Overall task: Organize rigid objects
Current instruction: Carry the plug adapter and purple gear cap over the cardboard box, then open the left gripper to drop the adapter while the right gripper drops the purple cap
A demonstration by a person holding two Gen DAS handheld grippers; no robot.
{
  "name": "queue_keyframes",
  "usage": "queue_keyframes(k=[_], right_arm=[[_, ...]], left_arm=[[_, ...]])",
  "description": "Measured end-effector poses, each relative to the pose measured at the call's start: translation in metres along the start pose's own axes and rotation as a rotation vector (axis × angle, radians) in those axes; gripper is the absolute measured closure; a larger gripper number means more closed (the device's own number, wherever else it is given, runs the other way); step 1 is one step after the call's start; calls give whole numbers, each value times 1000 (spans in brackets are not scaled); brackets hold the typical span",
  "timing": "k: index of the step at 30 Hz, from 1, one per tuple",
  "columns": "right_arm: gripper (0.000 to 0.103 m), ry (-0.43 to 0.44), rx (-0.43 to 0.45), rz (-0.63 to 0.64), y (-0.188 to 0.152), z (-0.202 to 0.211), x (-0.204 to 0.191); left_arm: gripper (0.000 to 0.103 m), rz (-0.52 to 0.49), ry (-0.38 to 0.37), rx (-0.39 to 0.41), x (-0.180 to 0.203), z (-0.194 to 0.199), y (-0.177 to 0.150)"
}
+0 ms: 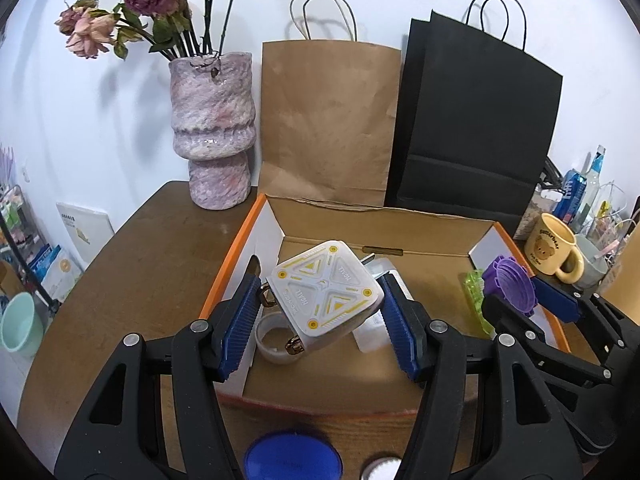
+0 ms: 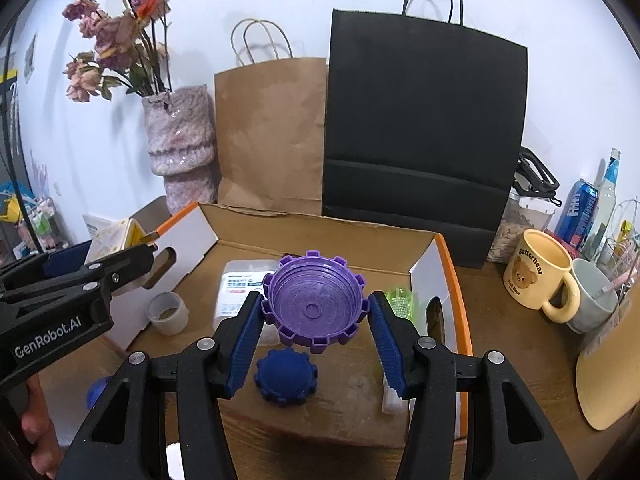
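Observation:
My left gripper (image 1: 320, 312) is shut on a white square device with yellow triangle marks (image 1: 326, 294), held above the left part of an open cardboard box (image 1: 256, 216). My right gripper (image 2: 316, 316) is shut on a purple notched lid (image 2: 314, 304), hollow side facing the camera, above the box's middle. In the box lie a dark blue notched lid (image 2: 286, 378), a white tape roll (image 2: 168, 312), a clear flat packet (image 2: 240, 284) and a green studded piece (image 2: 400, 300). The right gripper with the purple lid (image 1: 510, 284) also shows at the right of the left wrist view.
A pink vase with dried flowers (image 1: 214, 128), a brown paper bag (image 1: 328, 120) and a black paper bag (image 1: 476, 120) stand behind the box. A yellow bear mug (image 2: 536, 274), a grey cup (image 2: 594, 296), cans and bottles crowd the right side. A blue round lid (image 1: 292, 458) lies near the table's front edge.

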State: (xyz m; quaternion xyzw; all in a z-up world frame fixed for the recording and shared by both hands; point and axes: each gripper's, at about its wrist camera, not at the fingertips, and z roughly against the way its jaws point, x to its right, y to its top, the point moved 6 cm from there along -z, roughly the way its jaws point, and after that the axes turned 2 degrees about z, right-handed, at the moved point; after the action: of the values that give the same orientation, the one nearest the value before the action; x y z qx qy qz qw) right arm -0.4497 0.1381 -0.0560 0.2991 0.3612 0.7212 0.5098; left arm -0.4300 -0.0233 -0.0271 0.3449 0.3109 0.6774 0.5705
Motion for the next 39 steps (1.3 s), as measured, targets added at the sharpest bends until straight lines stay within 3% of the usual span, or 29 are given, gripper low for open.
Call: queue_keyframes(k=[17,19,20,21,22,24,39], right_arm=[[44,-15,-92,-4,-18,-34,17],[41,-20,-95,-9,-18,-33,19],[28,-22,-97,-9,-18,-32,19],[12,-22,-96,-10,-18,-31,20],[11,-24,-92,-12,-18,-29,20],[11,-29,-93,-14,-19,-27,21],[11,-26,-79,-7,-17,-20,17]], left_arm=[[46,-66,0,-66,3,-39,-8],[37,-69,-4,-55,4,-37,-8],[30,-68,-7,-48,4,-35,-8],[14,-65,-7,-33,4,-32,-6],[2,-63,-6,-23,4,-30,-5],[0,-58,-10,5,4,-23,-1],[0,-38,-5,7,1,-14,0]])
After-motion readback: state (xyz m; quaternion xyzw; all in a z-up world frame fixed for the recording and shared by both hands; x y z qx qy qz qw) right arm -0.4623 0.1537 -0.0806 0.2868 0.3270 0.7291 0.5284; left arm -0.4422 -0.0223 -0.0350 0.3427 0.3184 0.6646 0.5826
